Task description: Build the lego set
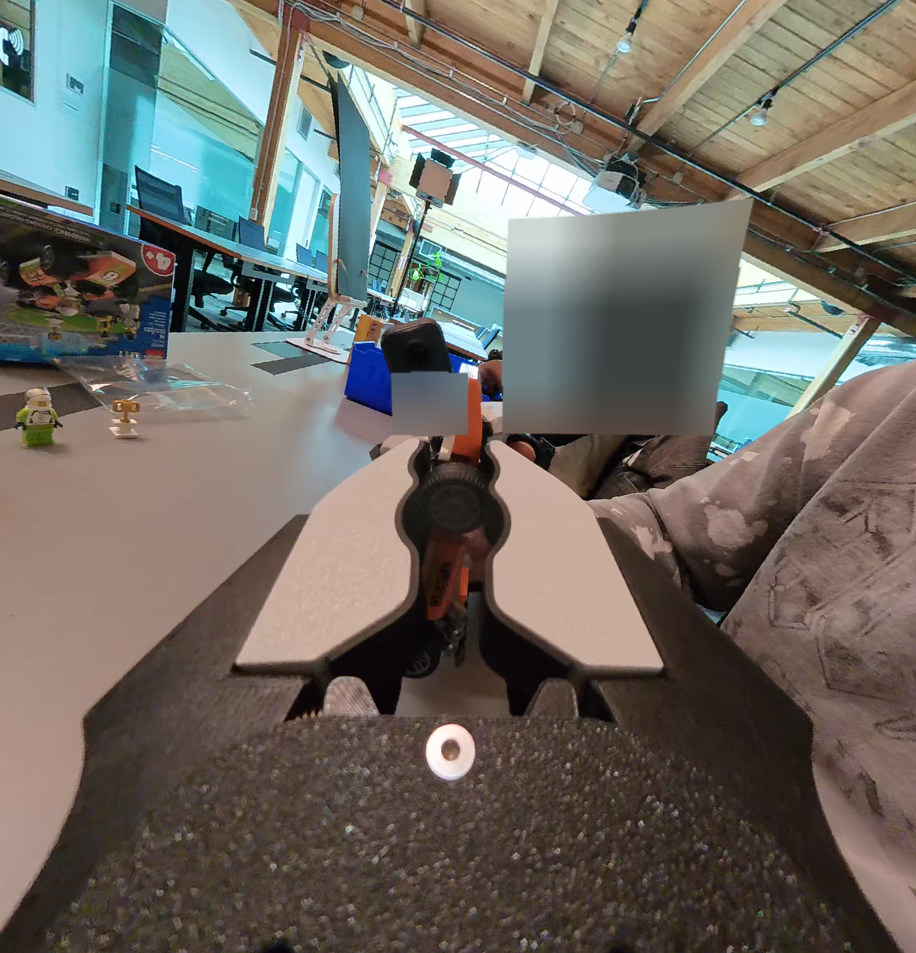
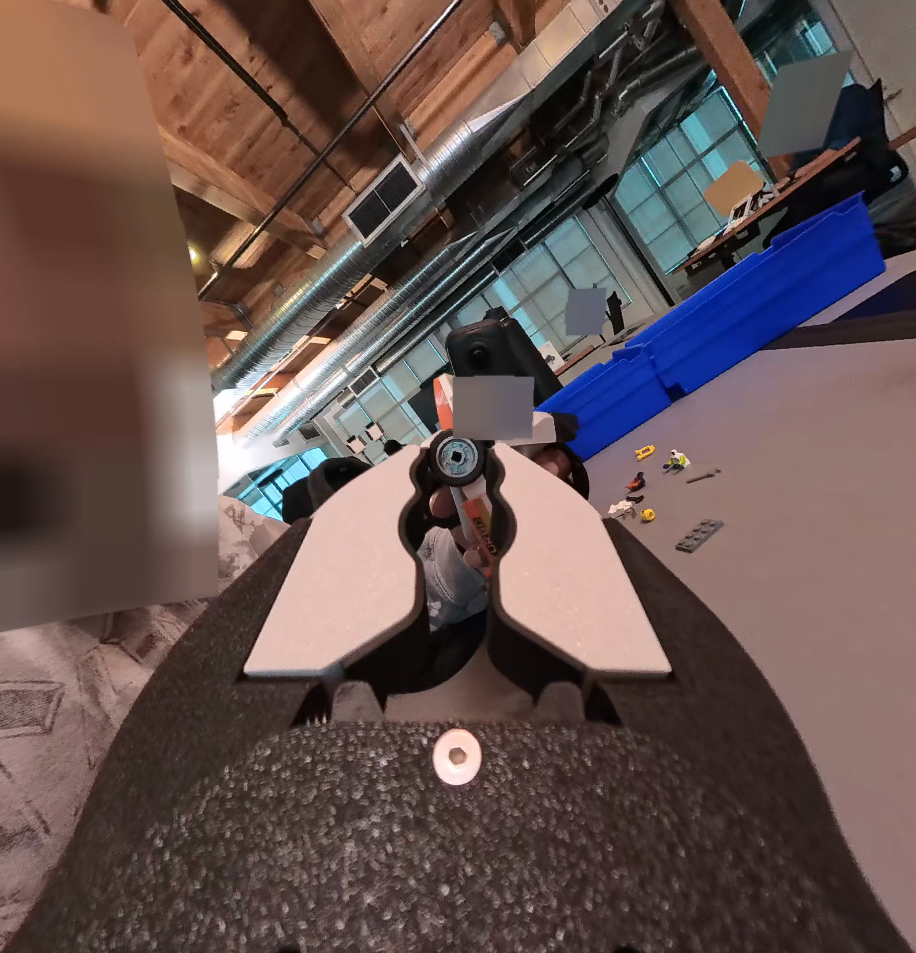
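Note:
An orange, white and black lego car is held off the table between both grippers, which face each other. In the left wrist view my left gripper (image 1: 451, 454) is shut on the car (image 1: 445, 577), with a black wheel (image 1: 453, 508) seated in the notch of its jaws. In the right wrist view my right gripper (image 2: 458, 454) is shut on the car's other end (image 2: 479, 523), around a wheel with a grey hub (image 2: 458, 459). Each view shows the other gripper's camera just beyond the car.
On the grey table (image 1: 136, 515) stand a green minifigure (image 1: 37, 417), a small trophy (image 1: 125, 412), a clear bag (image 1: 156, 384) and the set's box (image 1: 74, 289). Loose parts lie right: dark grey plate (image 2: 699, 535), yellow piece (image 2: 645, 452), lying minifigure (image 2: 677, 458). Blue bins (image 2: 729, 330) behind. My two grippers' fingertips are within a few centimetres of each other. From either gripper's tips it is about 35 cm to the green minifigure (image 1: 37, 417).

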### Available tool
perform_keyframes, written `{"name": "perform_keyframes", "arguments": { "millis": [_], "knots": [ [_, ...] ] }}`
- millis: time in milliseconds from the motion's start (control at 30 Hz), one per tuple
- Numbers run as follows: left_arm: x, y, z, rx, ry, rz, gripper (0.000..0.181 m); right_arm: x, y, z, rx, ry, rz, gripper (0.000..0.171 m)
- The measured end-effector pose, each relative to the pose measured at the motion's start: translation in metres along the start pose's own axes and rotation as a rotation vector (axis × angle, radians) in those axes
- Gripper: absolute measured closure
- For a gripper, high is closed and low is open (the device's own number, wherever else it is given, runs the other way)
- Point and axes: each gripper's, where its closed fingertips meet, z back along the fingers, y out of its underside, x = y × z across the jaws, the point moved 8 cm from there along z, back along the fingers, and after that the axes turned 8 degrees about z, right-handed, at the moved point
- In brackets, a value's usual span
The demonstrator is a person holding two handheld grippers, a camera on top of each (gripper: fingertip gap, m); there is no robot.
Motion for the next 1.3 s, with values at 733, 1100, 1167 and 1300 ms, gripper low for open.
{"name": "perform_keyframes", "arguments": {
  "millis": [733, 1100, 1167, 1300],
  "knots": [
    [-0.005, 0.002, 0.007, 0.316, -0.092, -0.209, 0.161, 0.004, 0.016, -0.001, 0.317, 0.098, 0.268, 0.150],
    [-0.009, 0.015, 0.010, 0.564, -0.122, -0.285, 0.161, 0.006, 0.033, -0.002, 0.583, 0.118, 0.434, 0.150],
    [-0.008, 0.016, 0.009, 0.563, -0.117, -0.280, 0.162, 0.006, 0.034, -0.001, 0.586, 0.118, 0.435, 0.150],
    [-0.009, 0.016, 0.009, 0.560, -0.109, -0.272, 0.162, 0.006, 0.034, 0.000, 0.578, 0.107, 0.422, 0.150]
  ]
}}
